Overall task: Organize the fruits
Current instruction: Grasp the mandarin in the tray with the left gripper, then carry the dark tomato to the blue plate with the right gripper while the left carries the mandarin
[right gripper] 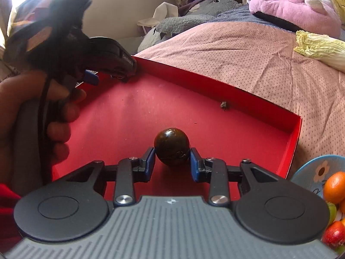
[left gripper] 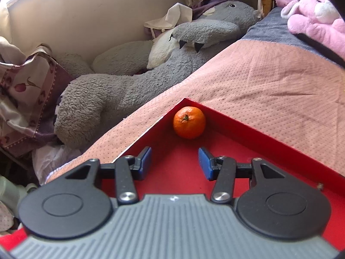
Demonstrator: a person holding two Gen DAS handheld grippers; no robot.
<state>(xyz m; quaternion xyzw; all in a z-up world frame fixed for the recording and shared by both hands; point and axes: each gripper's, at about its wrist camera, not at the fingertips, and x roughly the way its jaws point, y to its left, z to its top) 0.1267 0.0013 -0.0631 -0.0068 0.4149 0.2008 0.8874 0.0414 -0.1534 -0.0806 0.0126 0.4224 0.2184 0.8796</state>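
- The left gripper (left gripper: 174, 161) hangs over the red tray (left gripper: 248, 133) with its blue fingers spread wide and nothing between them.
- Straight ahead of those fingers, apart from them, an orange (left gripper: 189, 122) sits tucked into the tray's far corner, against both walls.
- Beyond the tray to the left lies a grey plush toy (left gripper: 129, 86) beside the pink blanket (left gripper: 258, 82).
- The right gripper (right gripper: 172, 161) is over the same tray (right gripper: 215, 116); a dark round fruit (right gripper: 172, 150) rests on the tray floor right between its fingertips.
- Its fingers (right gripper: 148, 161) flank the fruit on both sides, close; whether they pinch it I cannot tell.
- To its right, off the tray, a blue bowl (right gripper: 312, 170) holds more fruit.
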